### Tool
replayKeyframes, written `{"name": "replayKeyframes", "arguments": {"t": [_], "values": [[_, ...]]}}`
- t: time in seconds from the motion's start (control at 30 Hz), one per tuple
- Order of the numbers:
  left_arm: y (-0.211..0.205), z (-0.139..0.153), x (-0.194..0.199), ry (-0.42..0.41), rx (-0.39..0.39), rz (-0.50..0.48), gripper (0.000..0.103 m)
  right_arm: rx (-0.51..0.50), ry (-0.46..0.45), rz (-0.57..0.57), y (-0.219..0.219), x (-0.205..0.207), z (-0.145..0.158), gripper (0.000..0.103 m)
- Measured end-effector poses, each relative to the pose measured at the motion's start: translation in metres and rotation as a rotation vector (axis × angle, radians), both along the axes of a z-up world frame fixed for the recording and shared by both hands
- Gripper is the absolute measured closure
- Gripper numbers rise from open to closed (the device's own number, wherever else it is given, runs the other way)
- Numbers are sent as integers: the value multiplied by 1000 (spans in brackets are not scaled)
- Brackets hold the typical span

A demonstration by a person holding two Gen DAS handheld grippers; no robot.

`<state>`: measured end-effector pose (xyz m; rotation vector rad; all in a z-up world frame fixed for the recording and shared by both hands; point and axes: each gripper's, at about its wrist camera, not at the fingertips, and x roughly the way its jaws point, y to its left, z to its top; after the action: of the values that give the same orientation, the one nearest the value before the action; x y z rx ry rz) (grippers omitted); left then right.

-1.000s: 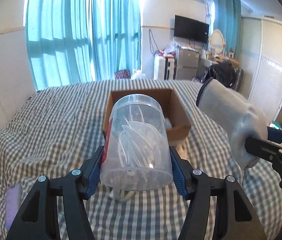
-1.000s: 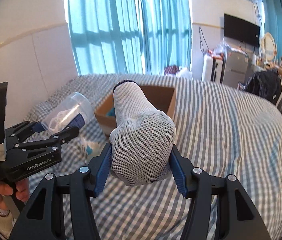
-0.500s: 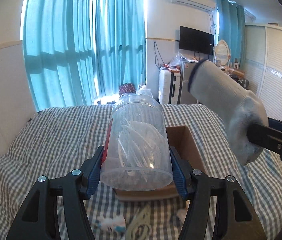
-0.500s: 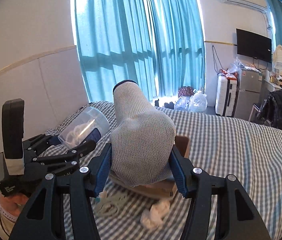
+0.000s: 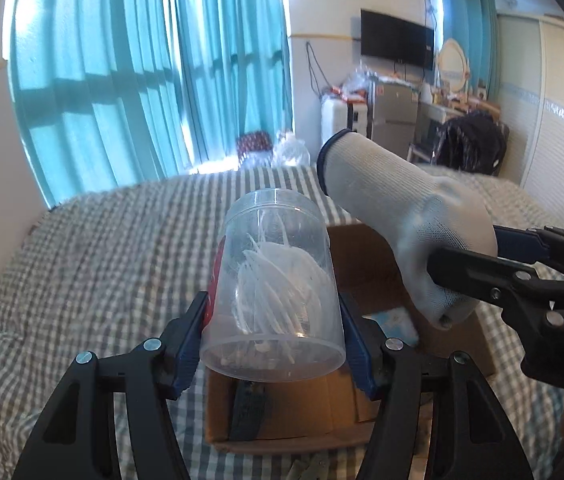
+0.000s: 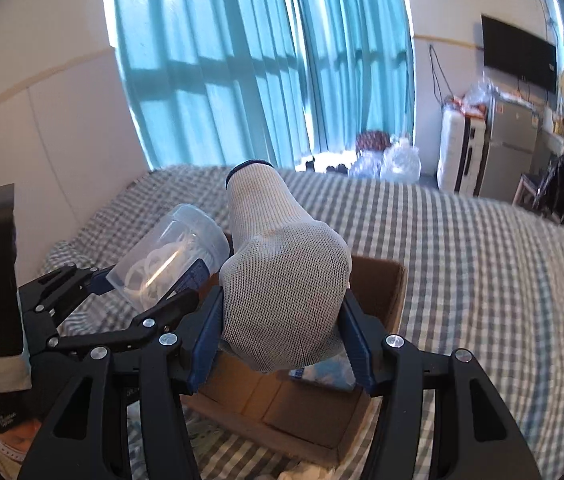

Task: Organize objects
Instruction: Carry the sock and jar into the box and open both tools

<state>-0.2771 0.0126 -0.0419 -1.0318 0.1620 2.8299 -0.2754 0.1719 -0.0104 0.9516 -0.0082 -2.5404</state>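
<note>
My left gripper (image 5: 273,332) is shut on a clear plastic jar (image 5: 273,280) with white strips inside, held over the near part of an open cardboard box (image 5: 366,248) on the checked bed. My right gripper (image 6: 282,332) is shut on a rolled white knitted glove (image 6: 282,280) with a dark cuff, held over the same box (image 6: 394,288). In the left wrist view the glove (image 5: 398,208) and right gripper (image 5: 478,264) hang over the box's right side. In the right wrist view the jar (image 6: 169,256) and left gripper (image 6: 93,292) are at the left.
A blue and white packet (image 5: 394,320) and a dark object (image 5: 247,404) lie in the box. Small white items (image 6: 310,472) lie on the bedspread (image 6: 482,260) before the box. Teal curtains (image 5: 153,72), a wardrobe (image 5: 554,120) and cluttered furniture (image 6: 494,136) stand beyond the bed.
Both grippers have come forward and down over the box, still holding the jar and the glove. The box now lies directly beneath them.
</note>
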Motion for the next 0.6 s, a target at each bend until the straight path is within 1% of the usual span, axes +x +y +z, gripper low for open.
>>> {"name": "replayKeyframes", "arguments": {"t": [0.13, 0.23, 0.27, 0.33, 0.4, 0.47, 0.5, 0.57, 0.6], "values": [[-4, -21, -8, -46, 23, -12, 40, 8, -47, -5, 7, -9, -28, 48], [-1, -29, -11, -65, 11, -9, 40, -4, -66, -13, 14, -12, -33, 47], [0, -31, -10, -69, 12, -10, 40, -9, -66, -13, 15, -11, -32, 45], [2, -31, -9, -75, 14, -10, 40, -20, -51, -26, 17, -7, -25, 44], [5, -28, -5, -72, 11, -10, 40, -40, -35, -32, 20, -3, -17, 40], [6, -21, -1, -62, 8, -13, 38, -59, -15, -41, 23, 4, -6, 29], [6, -16, 2, -51, 10, -15, 37, -65, -2, -48, 25, 9, 1, 29], [6, -7, 9, -35, 11, -14, 25, -69, 18, -56, 25, 16, 14, 28], [5, -1, 14, -26, 12, -7, 23, -68, 28, -60, 26, 21, 21, 28]]}}
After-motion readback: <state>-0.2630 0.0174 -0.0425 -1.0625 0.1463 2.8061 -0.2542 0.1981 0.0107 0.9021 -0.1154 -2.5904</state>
